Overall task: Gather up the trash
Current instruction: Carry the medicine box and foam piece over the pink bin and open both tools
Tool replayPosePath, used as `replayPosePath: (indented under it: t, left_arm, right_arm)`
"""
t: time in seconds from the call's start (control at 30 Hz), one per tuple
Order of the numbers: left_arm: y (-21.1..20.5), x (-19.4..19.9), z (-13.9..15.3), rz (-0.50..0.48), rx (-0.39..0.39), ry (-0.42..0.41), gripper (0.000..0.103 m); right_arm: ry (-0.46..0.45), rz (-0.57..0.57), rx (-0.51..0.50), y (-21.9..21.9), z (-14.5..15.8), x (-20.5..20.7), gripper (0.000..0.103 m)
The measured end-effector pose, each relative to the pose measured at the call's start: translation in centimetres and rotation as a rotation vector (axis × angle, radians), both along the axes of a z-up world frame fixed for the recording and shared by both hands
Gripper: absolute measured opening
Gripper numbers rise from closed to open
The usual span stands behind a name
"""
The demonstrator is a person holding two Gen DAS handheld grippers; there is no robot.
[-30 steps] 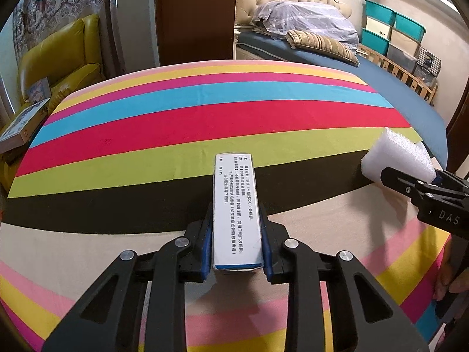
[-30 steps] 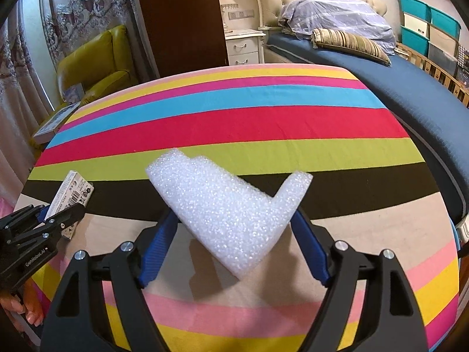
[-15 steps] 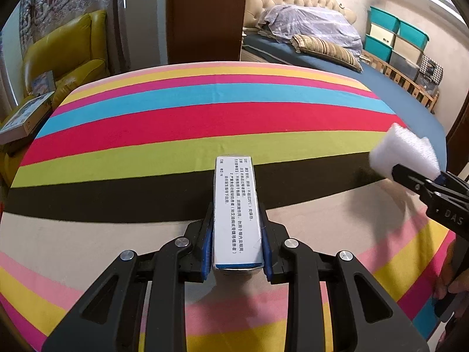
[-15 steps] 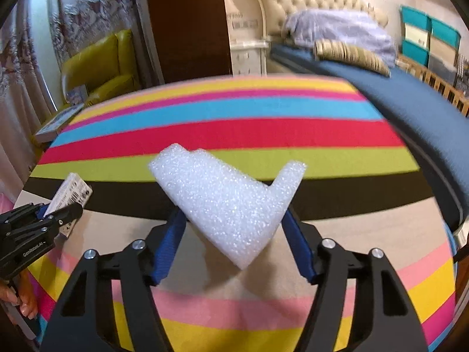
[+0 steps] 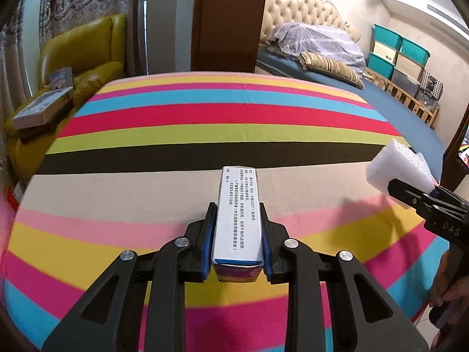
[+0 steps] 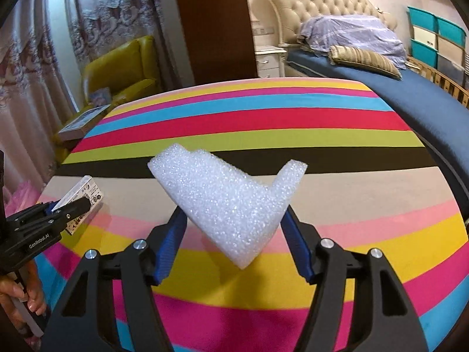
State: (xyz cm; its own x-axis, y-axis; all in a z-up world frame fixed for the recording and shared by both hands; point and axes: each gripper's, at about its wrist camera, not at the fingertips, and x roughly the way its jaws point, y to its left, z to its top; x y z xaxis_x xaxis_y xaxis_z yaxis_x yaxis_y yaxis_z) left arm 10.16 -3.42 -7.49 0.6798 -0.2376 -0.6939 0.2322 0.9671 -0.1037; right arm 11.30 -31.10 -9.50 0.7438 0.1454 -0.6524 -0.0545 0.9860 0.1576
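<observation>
My left gripper (image 5: 237,209) is shut on a small white medicine box (image 5: 239,193) with black print, held lengthwise above the striped cloth (image 5: 205,111). In the right wrist view that box (image 6: 88,190) and the left gripper (image 6: 69,209) show at the far left, with a hand (image 6: 20,299) under them. My right gripper (image 6: 234,215) is shut on a V-shaped piece of white foam (image 6: 222,199), its blue pads pressing both sides. The foam (image 5: 395,164) and the right gripper (image 5: 409,190) also appear at the right edge of the left wrist view.
A yellow armchair (image 5: 85,52) with stacked books (image 5: 41,108) stands at the far left. To the right lies a bed with a blue sheet (image 5: 395,108), pillows and a tufted headboard. Teal storage boxes (image 5: 395,50) stand behind it. A pink bag (image 6: 23,196) shows low left.
Both grippers have drawn back over the cloth with their loads, so more near stripes show. The right jaws narrowed onto the foam, whose hold looks tighter now.
</observation>
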Motion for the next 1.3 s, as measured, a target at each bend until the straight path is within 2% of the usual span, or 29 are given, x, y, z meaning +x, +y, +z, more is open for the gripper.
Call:
replayPosePath:
  t: [0.17, 0.37, 0.8, 1.0, 1.1, 1.2, 1.3]
  left_arm:
    - [3.8, -2.9, 0.5, 0.033, -0.014, -0.021, 0.027]
    - [9.3, -6.5, 1.1, 0.101, -0.041, -0.041, 0.027]
    - [21.8, -13.6, 2.8, 0.330, 0.028, -0.114, 0.027]
    - [28.0, -15.8, 4.2, 0.475, 0.032, -0.139, 0.027]
    - [30.6, -16.2, 5.2, 0.519, 0.029, -0.162, 0.027]
    - [32.9, -16.3, 6.2, 0.562, 0.021, -0.172, 0.027]
    - [35.0, -16.2, 6.5, 0.600, 0.015, -0.166, 0.027]
  right_arm:
    - [-0.018, 0.062, 0.004, 2.9, 0.9, -1.1, 0.064]
    - [-0.029, 0.190, -0.008, 8.5, 1.4, -1.7, 0.064]
    - [-0.050, 0.535, -0.021, 22.1, 3.5, -2.0, 0.065]
    - [-0.090, 0.696, -0.047, 29.2, 5.2, -2.2, 0.065]
    - [-0.097, 0.744, -0.042, 31.9, 5.9, -1.7, 0.065]
    - [-0.095, 0.809, 0.006, 34.8, 6.7, -0.8, 0.066]
    - [-0.089, 0.839, -0.011, 38.1, 7.0, 0.1, 0.066]
